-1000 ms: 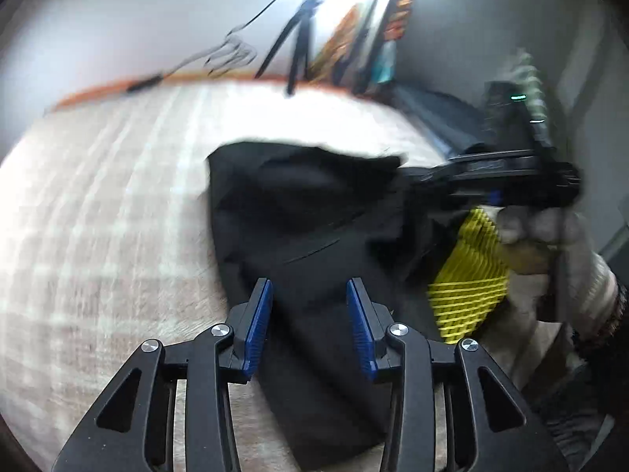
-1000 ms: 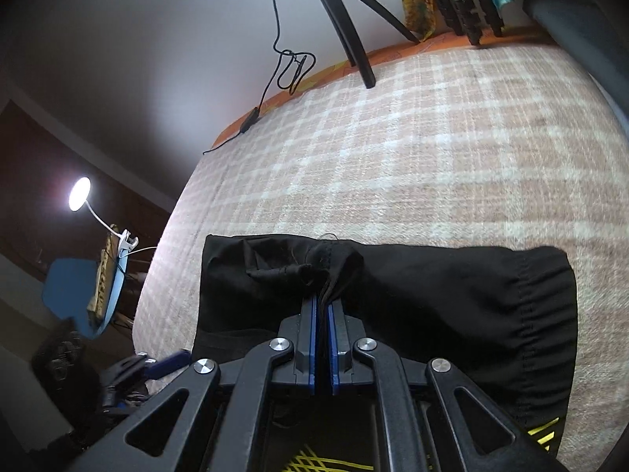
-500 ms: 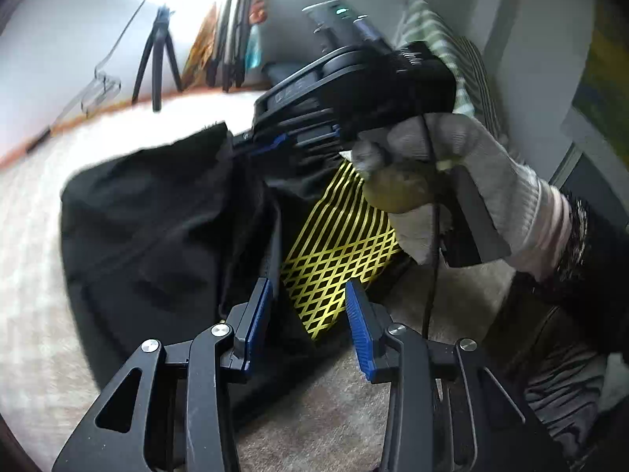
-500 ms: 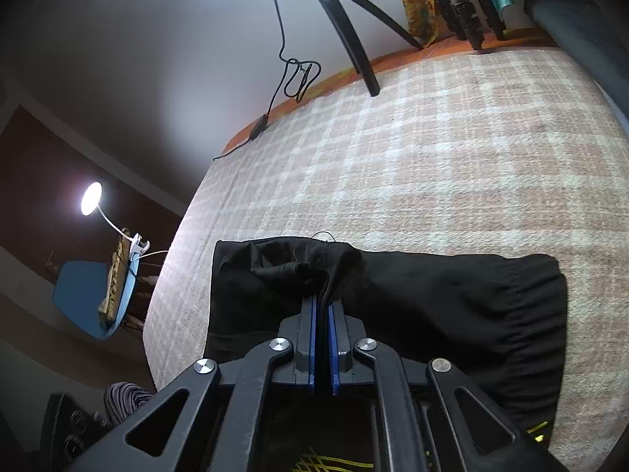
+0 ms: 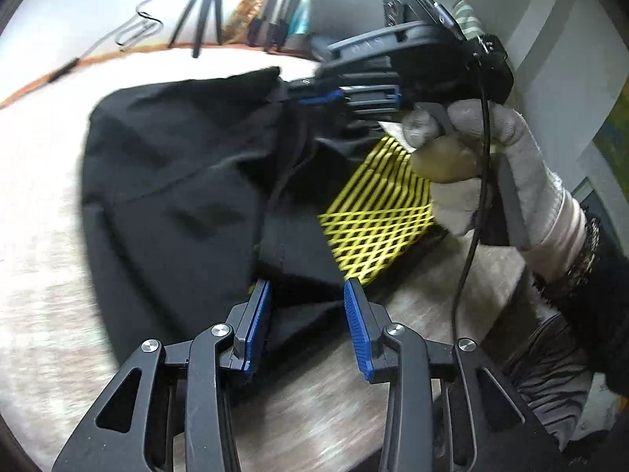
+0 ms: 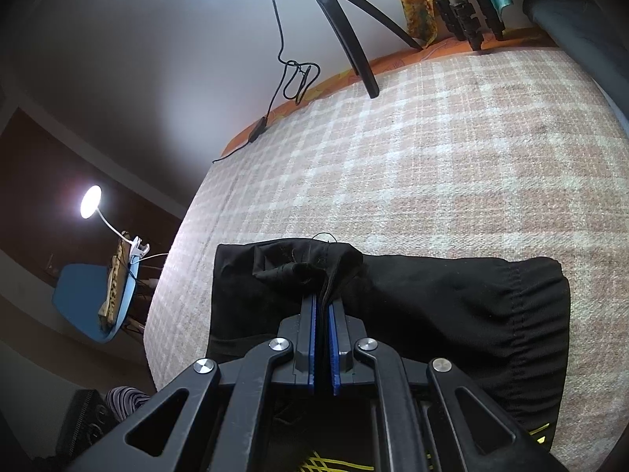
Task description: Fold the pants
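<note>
Black pants (image 5: 177, 181) with a yellow lattice print (image 5: 377, 212) lie partly folded on a checked beige bed cover (image 6: 452, 165). My left gripper (image 5: 308, 295) is open, its blue pads on either side of a black fabric edge near the yellow print. My right gripper (image 6: 323, 306) is shut on a bunched fold of the pants (image 6: 452, 306) and holds it above the cover. It also shows in the left wrist view (image 5: 326, 96), held by a gloved hand (image 5: 483, 169).
A tripod (image 6: 346, 35) and a cable (image 6: 291, 74) stand at the far edge of the bed, with leaning items (image 6: 460, 4) by the wall. A lamp (image 6: 90, 202) and a blue chair (image 6: 90, 303) are off the left side.
My left gripper has swung toward the yellow-printed part and come down close to the fabric edge. My right gripper has stayed shut on the fold, lifting it slightly.
</note>
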`<state>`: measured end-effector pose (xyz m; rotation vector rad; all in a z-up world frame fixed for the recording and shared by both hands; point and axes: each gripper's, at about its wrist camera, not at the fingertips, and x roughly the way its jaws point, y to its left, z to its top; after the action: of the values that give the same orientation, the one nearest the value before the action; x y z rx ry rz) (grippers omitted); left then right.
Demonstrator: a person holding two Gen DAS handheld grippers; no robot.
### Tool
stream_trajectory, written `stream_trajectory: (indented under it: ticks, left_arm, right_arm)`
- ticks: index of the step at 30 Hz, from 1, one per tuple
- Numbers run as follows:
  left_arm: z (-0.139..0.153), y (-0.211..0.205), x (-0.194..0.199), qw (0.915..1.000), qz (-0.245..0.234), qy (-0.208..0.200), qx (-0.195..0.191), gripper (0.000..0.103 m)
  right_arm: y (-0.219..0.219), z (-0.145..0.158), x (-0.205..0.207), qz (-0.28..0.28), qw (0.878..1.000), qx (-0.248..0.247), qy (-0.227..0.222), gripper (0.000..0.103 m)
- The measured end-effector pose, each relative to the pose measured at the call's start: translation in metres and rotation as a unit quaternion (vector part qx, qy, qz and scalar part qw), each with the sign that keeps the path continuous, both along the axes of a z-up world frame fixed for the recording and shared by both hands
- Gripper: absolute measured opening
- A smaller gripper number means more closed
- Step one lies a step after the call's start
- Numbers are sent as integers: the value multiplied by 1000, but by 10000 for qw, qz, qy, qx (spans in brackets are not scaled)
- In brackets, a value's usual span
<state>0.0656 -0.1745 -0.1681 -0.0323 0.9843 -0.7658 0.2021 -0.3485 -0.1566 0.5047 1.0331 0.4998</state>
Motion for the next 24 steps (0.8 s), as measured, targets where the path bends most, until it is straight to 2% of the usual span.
stream_trajectory:
  ticks: [4, 7, 10, 14, 18, 21, 24]
  left_arm:
    - [7, -26, -5, 9984, -386, -179, -377, 35]
    - [19, -34, -25, 9945, -763, -613, -377, 35]
    - [27, -19, -29, 9940, -687, -764, -372, 35]
    - [37, 21, -12, 9933, -67, -1142, 179, 35]
    - [24, 43, 41, 9910, 353, -1008, 804, 35]
    - [11, 39, 60, 9863, 302, -1019, 1264, 35]
    - [1, 35, 66, 9818, 129, -1094, 1547, 36]
  right_arm:
    - [0, -1, 1, 7, 10000, -1, 22, 4]
    - [-3, -3, 1, 23, 10000, 24, 37, 4]
    - [-4, -4, 1, 35, 10000, -1, 44, 4]
    - [-3, -4, 1, 63, 10000, -1, 46, 5]
    - [0, -4, 2, 58, 10000, -38, 66, 5]
    - [2, -3, 2, 66, 10000, -48, 50, 5]
    - [3, -3, 2, 69, 10000, -48, 48, 5]
